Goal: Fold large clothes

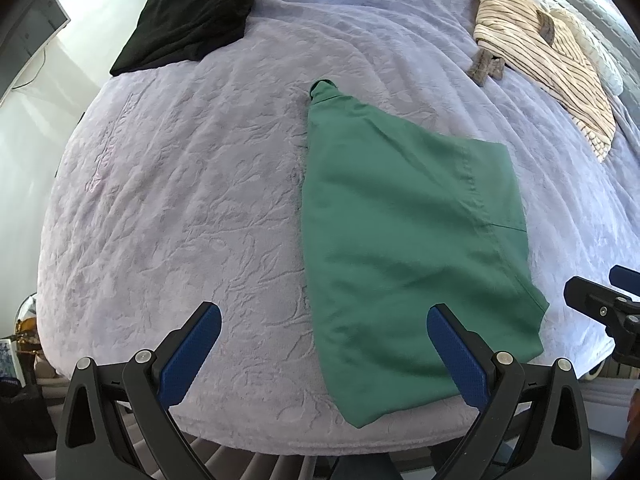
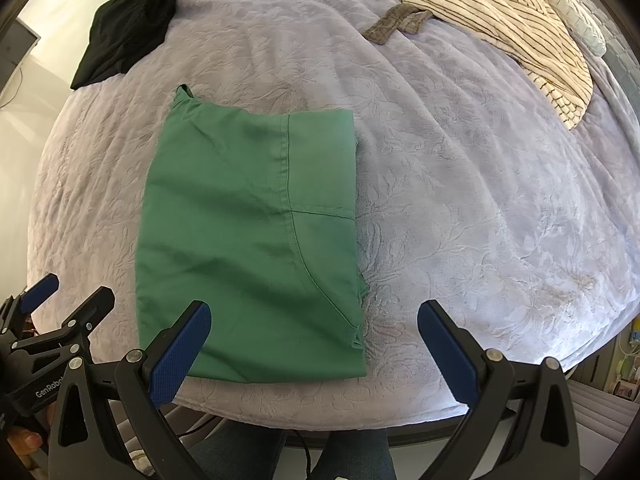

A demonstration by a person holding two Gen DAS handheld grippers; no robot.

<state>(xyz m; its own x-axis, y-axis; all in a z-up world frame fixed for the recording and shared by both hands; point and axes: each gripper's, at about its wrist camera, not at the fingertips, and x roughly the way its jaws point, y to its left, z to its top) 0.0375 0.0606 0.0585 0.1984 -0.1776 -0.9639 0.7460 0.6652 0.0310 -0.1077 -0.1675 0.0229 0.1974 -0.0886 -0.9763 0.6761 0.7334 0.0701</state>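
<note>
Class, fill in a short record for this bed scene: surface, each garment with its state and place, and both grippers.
Surface: lavender bedspread
Green garment: folded flat, near edge
Black garment: folded, far left
Striped garment: unfolded, rumpled, far right
Left gripper: open, empty
Right gripper: open, empty

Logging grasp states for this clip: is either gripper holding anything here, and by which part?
Nothing is held. The left gripper and right gripper are both open above the green garment, fingers apart.

folded garment near bed front edge, 2 garments behind
</note>
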